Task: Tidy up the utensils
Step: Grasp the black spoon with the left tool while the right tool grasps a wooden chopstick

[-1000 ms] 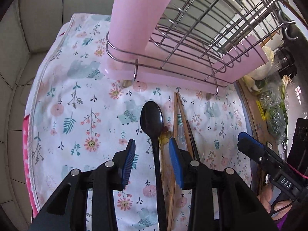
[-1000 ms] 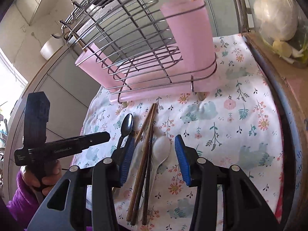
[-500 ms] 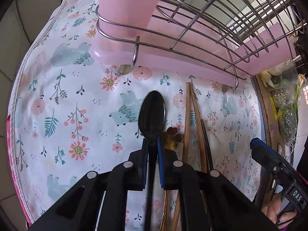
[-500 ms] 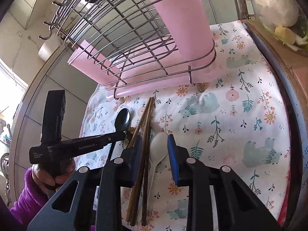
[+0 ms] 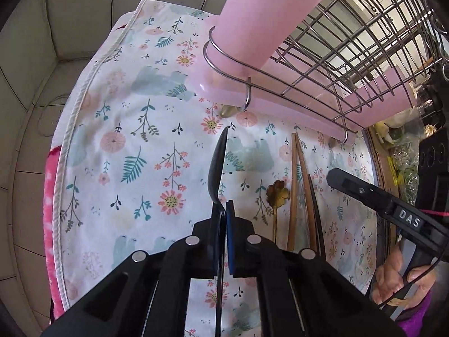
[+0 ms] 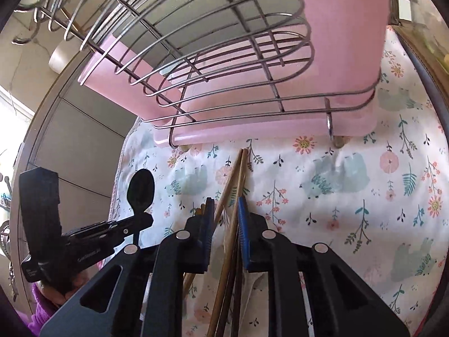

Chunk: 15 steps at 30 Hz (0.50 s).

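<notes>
My left gripper [image 5: 223, 210] is shut on the neck of a black spoon [image 5: 217, 165], whose bowl stands edge-on above the floral cloth [image 5: 134, 118]. The right wrist view shows the same spoon [image 6: 140, 191] in the left gripper [image 6: 146, 220]. My right gripper [image 6: 226, 213] is closing. Several wooden and dark chopsticks [image 6: 238, 168] and a bit of a white spoon lie between its blue pads. One chopstick runs under the left finger, and I see no firm squeeze. A gold spoon [image 5: 277, 191] lies beside the chopsticks [image 5: 294, 182].
A wire dish rack [image 5: 350, 56] on a pink drip tray [image 5: 294, 112] stands at the cloth's far side, with a tall pink utensil cup [image 5: 266, 19] at its corner. Bags of vegetables [image 5: 401, 154] sit to the right. A hand [image 5: 393, 280] holds the right gripper.
The left jaws have shut on the black spoon, which now stands edge-on off the cloth. The right gripper has moved toward the rack and its jaws have narrowed around the chopsticks.
</notes>
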Each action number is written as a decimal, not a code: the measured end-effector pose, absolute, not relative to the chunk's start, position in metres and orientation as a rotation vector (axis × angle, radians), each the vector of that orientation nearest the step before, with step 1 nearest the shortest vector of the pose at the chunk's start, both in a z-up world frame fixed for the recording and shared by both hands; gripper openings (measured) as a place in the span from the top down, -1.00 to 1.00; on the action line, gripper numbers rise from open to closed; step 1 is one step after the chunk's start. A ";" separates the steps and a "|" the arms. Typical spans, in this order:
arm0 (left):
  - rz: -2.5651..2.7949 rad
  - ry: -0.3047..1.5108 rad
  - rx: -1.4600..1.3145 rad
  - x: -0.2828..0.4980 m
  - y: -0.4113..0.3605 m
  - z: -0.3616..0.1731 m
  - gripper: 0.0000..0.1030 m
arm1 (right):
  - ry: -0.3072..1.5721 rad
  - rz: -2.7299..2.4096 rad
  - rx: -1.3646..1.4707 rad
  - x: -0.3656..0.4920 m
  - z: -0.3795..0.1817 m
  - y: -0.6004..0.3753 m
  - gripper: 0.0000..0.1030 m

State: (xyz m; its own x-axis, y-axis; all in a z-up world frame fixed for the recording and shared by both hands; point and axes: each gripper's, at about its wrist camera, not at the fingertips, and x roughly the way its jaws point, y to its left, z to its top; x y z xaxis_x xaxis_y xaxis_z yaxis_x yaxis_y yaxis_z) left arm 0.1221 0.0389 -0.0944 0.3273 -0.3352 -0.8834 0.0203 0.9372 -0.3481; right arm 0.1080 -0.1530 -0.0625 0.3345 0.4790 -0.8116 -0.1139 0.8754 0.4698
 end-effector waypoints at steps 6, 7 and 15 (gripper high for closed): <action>-0.256 1.212 -0.303 0.125 0.039 -0.097 0.93 | 1.237 0.314 0.268 0.130 -0.080 -0.134 0.67; -0.259 1.213 -0.306 0.123 0.047 -0.095 0.93 | 1.246 0.304 0.261 0.131 -0.082 -0.132 0.67; -0.258 1.234 -0.314 0.130 0.045 -0.099 0.93 | 1.240 0.282 0.215 0.137 -0.086 -0.119 0.86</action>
State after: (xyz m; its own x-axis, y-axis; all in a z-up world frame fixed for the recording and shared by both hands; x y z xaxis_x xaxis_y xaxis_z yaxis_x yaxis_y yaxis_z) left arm 0.1297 0.0451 -0.0992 0.3112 -0.3591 -0.8799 0.0236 0.9285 -0.3706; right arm 0.1367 -0.1189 -0.0859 0.2974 0.3261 -0.8973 -0.0940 0.9453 0.3124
